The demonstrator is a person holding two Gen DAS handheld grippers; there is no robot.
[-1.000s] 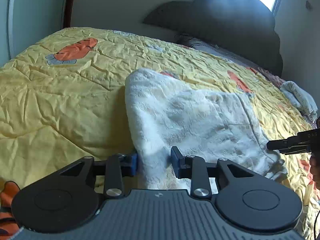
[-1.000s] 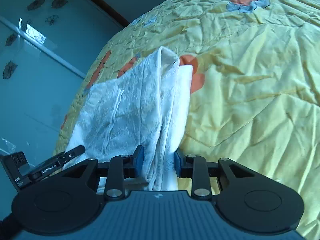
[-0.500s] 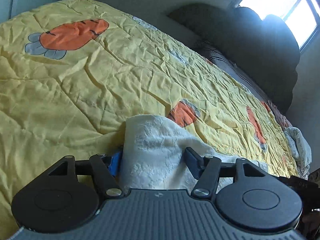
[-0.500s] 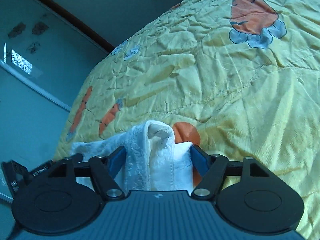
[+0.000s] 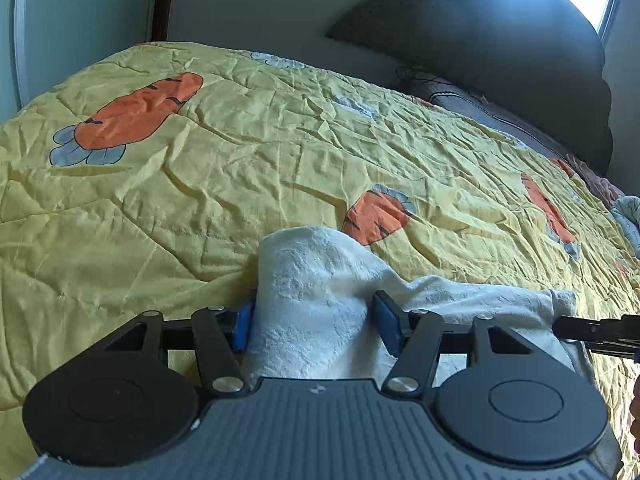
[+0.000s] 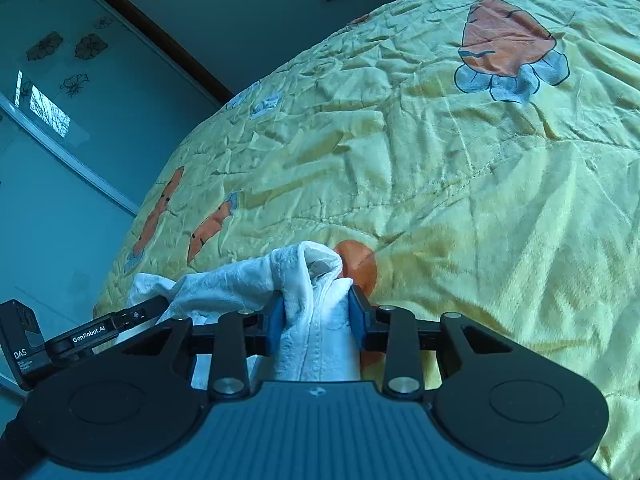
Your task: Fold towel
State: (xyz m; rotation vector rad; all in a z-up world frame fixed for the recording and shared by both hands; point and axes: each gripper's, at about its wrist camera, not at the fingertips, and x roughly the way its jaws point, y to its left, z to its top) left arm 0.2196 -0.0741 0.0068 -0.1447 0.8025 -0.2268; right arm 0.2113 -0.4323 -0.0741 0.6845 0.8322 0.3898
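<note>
A white textured towel (image 5: 320, 280) lies bunched on the yellow carrot-print quilt (image 5: 200, 200). My left gripper (image 5: 312, 324) is open, its blue pads spread wide, with a thick fold of the towel lying between them. In the right wrist view the towel (image 6: 304, 276) rises in a crumpled corner between the pads of my right gripper (image 6: 314, 324), which is shut on it. The cloth stretches between the two tools. One finger (image 5: 588, 330) of the right gripper shows at the right edge of the left wrist view. The towel's near part is hidden under both gripper bodies.
The bed stretches away from both grippers. A dark headboard (image 5: 500, 52) and a dark pillow (image 5: 460, 96) stand at its far end under a bright window. Another crumpled cloth (image 5: 630, 216) lies at the right edge. A wardrobe door (image 6: 60, 160) is on the left.
Both grippers moved forward and low over the bed, and the spread towel bunched up. The left jaws widened and stayed wide. The right jaws widened half a second ago, then narrowed onto the towel.
</note>
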